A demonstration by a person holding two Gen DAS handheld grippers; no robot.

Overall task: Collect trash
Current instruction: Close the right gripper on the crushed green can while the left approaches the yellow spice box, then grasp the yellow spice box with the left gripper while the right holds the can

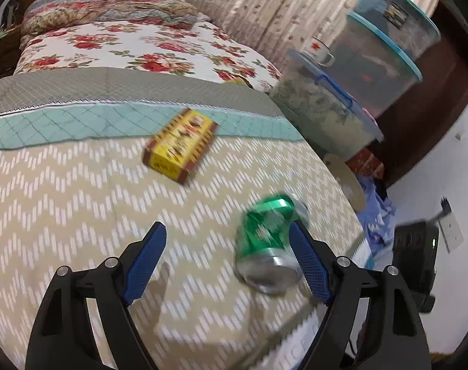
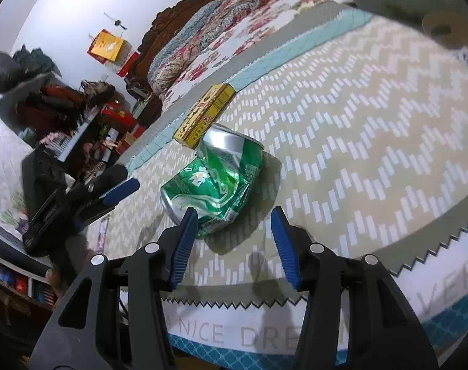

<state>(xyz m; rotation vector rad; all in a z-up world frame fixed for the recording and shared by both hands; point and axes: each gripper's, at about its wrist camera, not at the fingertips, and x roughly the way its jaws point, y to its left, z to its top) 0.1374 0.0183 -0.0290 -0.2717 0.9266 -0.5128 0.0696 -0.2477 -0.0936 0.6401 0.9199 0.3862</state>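
A crushed green can [image 2: 215, 178] lies on its side on the chevron blanket [image 2: 357, 123]. Just behind it is a yellow box [image 2: 206, 117]. My right gripper [image 2: 234, 212] is open just short of the can, and its left fingertip overlaps the can's near end. In the left wrist view the can [image 1: 268, 240] rests against the inner side of the right finger [image 1: 308, 259] of my open left gripper [image 1: 227, 228]. The yellow box [image 1: 180, 145] lies farther up the bed. In the right wrist view, one blue finger [image 2: 123, 189] of the left gripper shows to the left of the can.
Stacked clear bins with blue lids [image 1: 372, 71] stand beside the bed, a mug [image 1: 322, 52] on one. Folded floral quilts [image 1: 104, 9] lie at the head of the bed. A cluttered shelf [image 2: 80, 117] stands to the left. The bed's near edge [image 2: 234, 333] is just below the grippers.
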